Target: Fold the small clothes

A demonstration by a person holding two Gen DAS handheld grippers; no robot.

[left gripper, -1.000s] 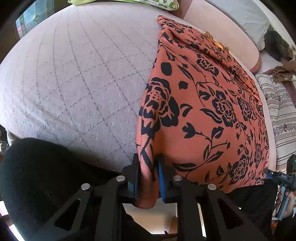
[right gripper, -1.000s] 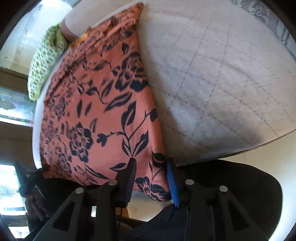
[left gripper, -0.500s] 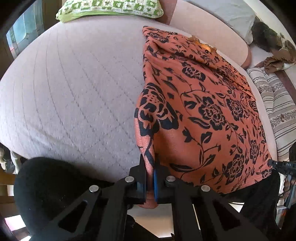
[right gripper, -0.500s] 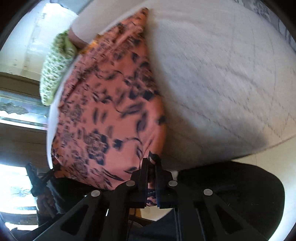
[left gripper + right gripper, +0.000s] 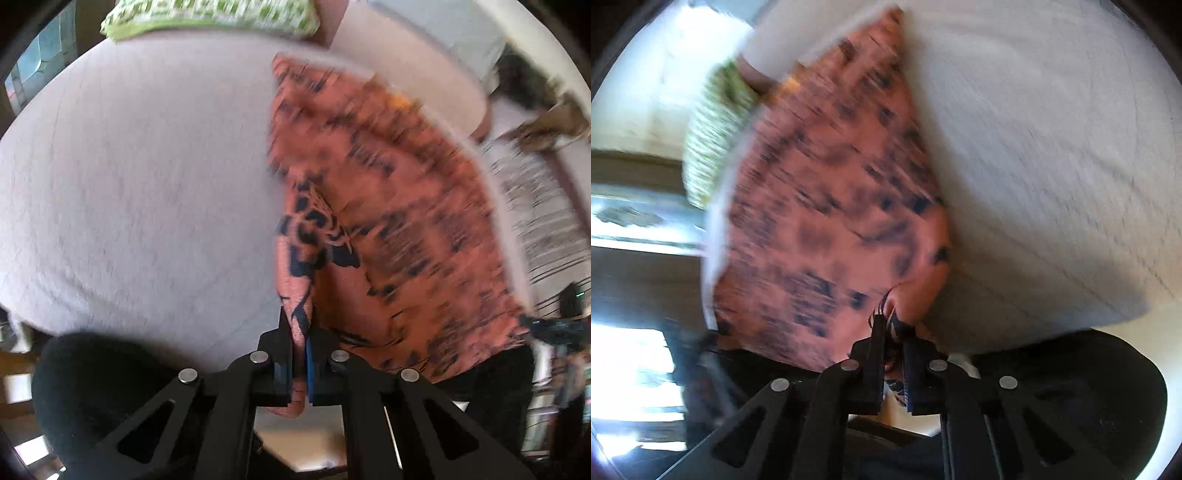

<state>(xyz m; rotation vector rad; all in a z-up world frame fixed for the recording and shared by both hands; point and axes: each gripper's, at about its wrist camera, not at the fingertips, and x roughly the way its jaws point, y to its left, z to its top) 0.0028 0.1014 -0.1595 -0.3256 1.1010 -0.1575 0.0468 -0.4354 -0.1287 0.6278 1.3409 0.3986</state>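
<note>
Orange floral garment (image 5: pixel 399 206) on pale quilted bed (image 5: pixel 140 177), green pillow (image 5: pixel 207 14) beyond

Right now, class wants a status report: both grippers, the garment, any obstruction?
Left gripper shut on orange floral garment, near corner. Right gripper shut on the other near corner. Garment spread on pale mattress. Nothing blocking.

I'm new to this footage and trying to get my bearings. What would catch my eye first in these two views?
The orange garment with a black floral print stands out, spread on the pale quilted bed. Its near edge is pinched at both corners: the left tool and the right tool are each shut on the fabric. A green patterned pillow lies at the bed's far end.
</note>
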